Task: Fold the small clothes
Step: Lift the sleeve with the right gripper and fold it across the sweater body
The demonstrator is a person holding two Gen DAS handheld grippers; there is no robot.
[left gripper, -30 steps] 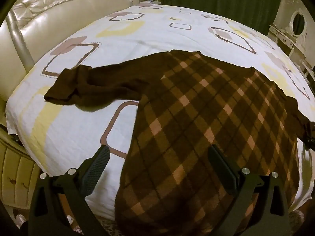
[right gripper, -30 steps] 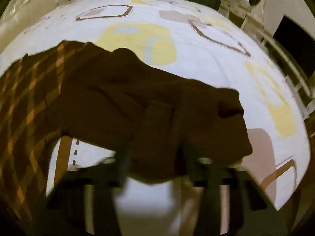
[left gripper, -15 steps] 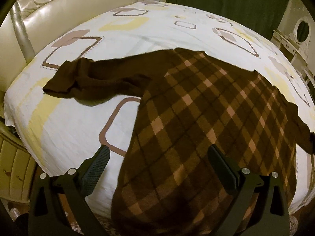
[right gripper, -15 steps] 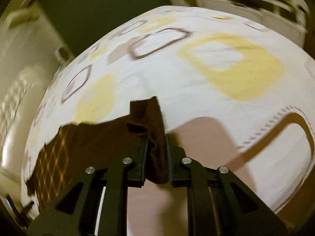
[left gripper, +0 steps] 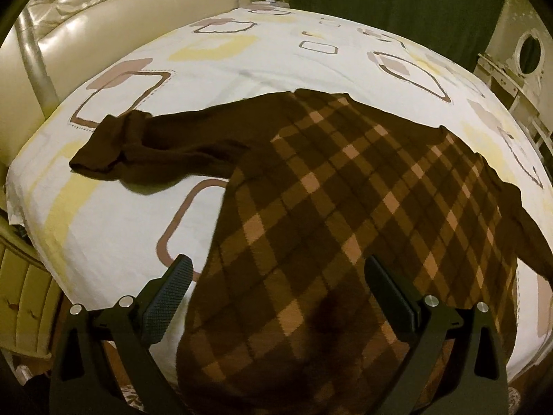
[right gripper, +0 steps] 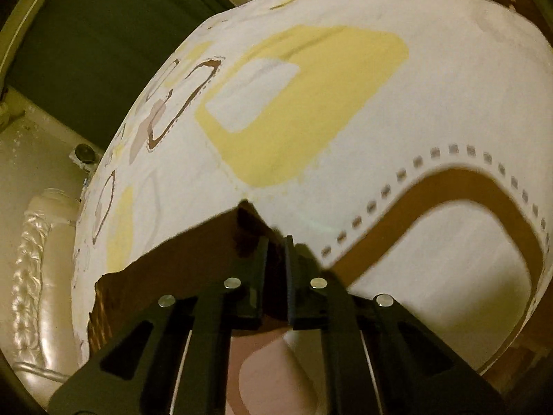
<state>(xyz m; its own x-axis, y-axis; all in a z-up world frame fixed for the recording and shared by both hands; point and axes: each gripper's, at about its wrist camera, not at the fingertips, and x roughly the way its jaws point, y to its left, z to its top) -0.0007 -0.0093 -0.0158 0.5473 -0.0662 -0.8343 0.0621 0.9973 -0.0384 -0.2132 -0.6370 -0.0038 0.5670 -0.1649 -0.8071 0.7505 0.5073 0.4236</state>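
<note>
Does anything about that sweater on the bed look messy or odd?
Yes. The sweater lies flat, but its left sleeve is bunched and doubled over at the cuff. The right gripper pinches the other sleeve.

One brown plaid sweater (left gripper: 345, 207) with two sleeves, one bed (left gripper: 242, 55), two tongs (left gripper: 276, 297) (right gripper: 276, 259), possibly one mirror (left gripper: 528, 52).

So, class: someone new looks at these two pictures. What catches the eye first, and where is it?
First, the brown checked sweater, spread across the middle of the patterned bedsheet, its left sleeve stretched toward the cream headboard. Next, the right tongs shut on a dark fold of the sweater, while the left tongs hang open above its hem.
</note>
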